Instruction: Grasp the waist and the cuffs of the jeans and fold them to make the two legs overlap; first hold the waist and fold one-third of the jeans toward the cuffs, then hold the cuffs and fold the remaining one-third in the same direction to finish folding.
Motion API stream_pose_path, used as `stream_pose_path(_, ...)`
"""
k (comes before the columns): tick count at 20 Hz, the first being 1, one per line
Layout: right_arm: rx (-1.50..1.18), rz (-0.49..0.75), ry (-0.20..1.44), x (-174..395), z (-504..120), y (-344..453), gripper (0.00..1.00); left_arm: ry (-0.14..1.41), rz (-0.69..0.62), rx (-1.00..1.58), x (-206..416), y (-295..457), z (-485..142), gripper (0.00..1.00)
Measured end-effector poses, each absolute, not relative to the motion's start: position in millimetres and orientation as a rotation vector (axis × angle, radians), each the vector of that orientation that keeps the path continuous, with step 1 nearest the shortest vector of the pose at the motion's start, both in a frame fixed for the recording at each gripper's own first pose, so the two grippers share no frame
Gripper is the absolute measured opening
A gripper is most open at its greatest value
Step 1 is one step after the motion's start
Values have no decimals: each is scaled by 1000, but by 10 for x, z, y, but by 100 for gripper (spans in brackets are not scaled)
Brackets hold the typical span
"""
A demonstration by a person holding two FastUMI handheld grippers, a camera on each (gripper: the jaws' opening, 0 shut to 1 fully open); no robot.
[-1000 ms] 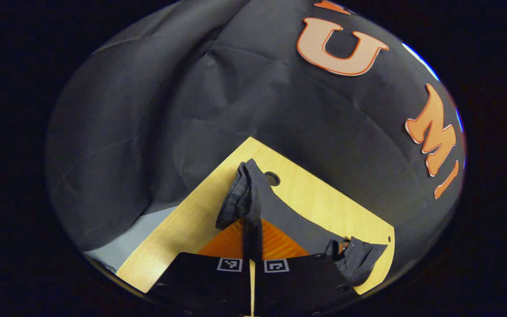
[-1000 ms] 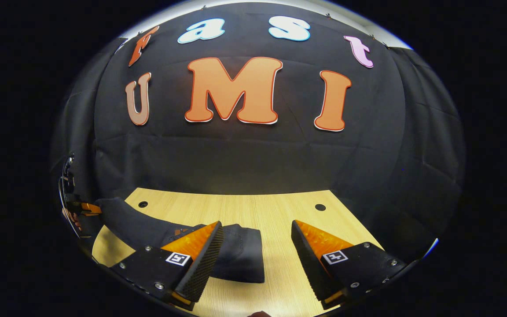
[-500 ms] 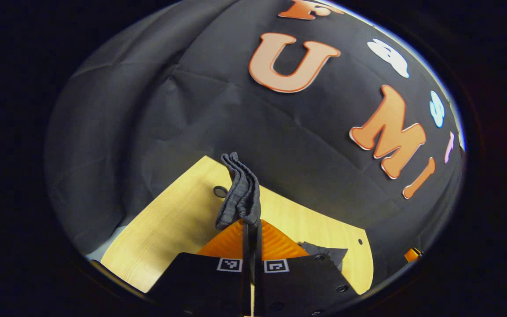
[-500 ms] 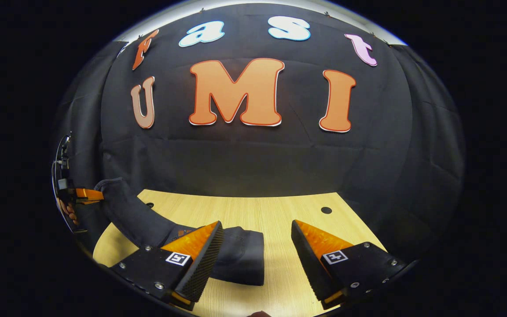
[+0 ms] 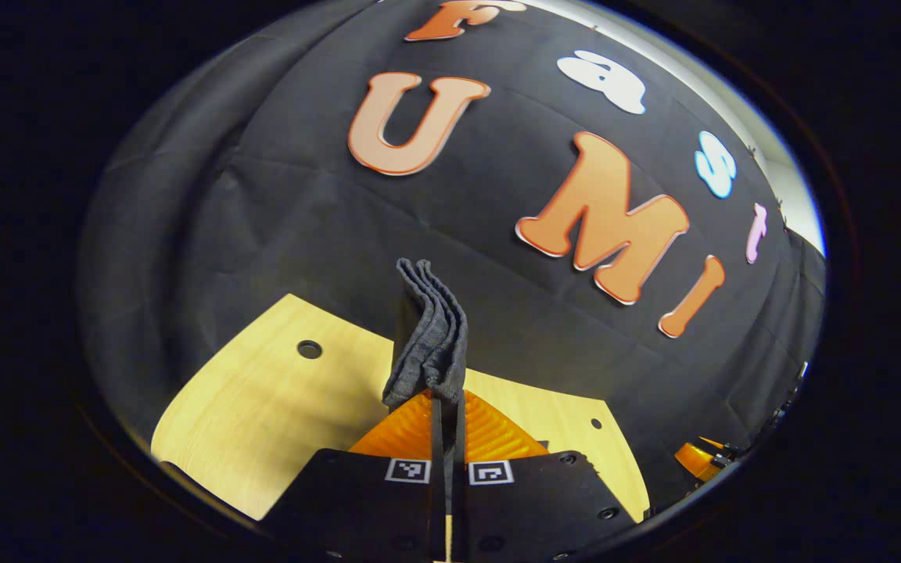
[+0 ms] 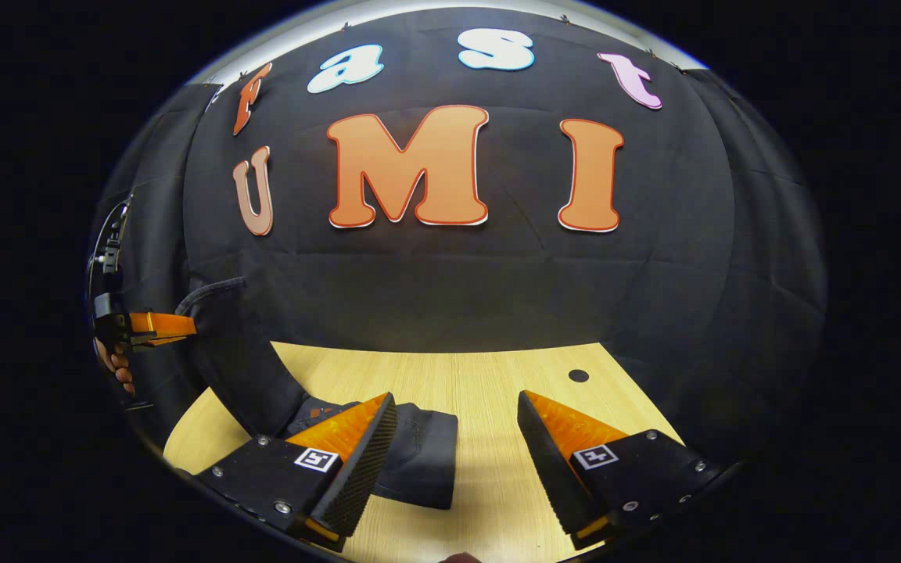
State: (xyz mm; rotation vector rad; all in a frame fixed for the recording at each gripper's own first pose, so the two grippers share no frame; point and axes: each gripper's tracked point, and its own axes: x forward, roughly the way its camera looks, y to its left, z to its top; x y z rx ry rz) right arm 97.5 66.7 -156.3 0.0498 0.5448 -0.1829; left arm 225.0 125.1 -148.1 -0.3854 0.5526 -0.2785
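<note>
The dark jeans (image 6: 418, 452) lie partly on the wooden table (image 6: 489, 374), one end resting between my right gripper's open fingers. From there the cloth climbs as a dark band (image 6: 239, 360) to the left. My left gripper (image 6: 177, 326) holds it high above the table edge. In the left gripper view, my left gripper (image 5: 447, 400) is shut on a bundle of stacked hems, which look like the cuffs (image 5: 428, 336); they stand up above the orange fingers. My right gripper (image 6: 457, 397) is open and touches nothing.
A hand (image 6: 110, 361) holds the left gripper at the far left. The table has small round holes (image 6: 578, 375) (image 5: 309, 349). My right gripper's orange finger (image 5: 699, 460) peeks in at the right edge of the left gripper view.
My left gripper has risen and swung round with the jeans' end, pulling the cloth band up off the table. The right gripper stays open in place.
</note>
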Motion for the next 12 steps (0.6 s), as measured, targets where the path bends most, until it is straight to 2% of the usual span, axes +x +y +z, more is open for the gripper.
stream_pose_path(10, 107, -197, 538, 794, -1663, 149, 94, 584, -404, -325, 2078, -233, -1546, 4)
stream_pose_path(12, 128, -216, 546, 740, -1716, 5, 94, 602, -461, -287, 2029, -569, -1624, 1)
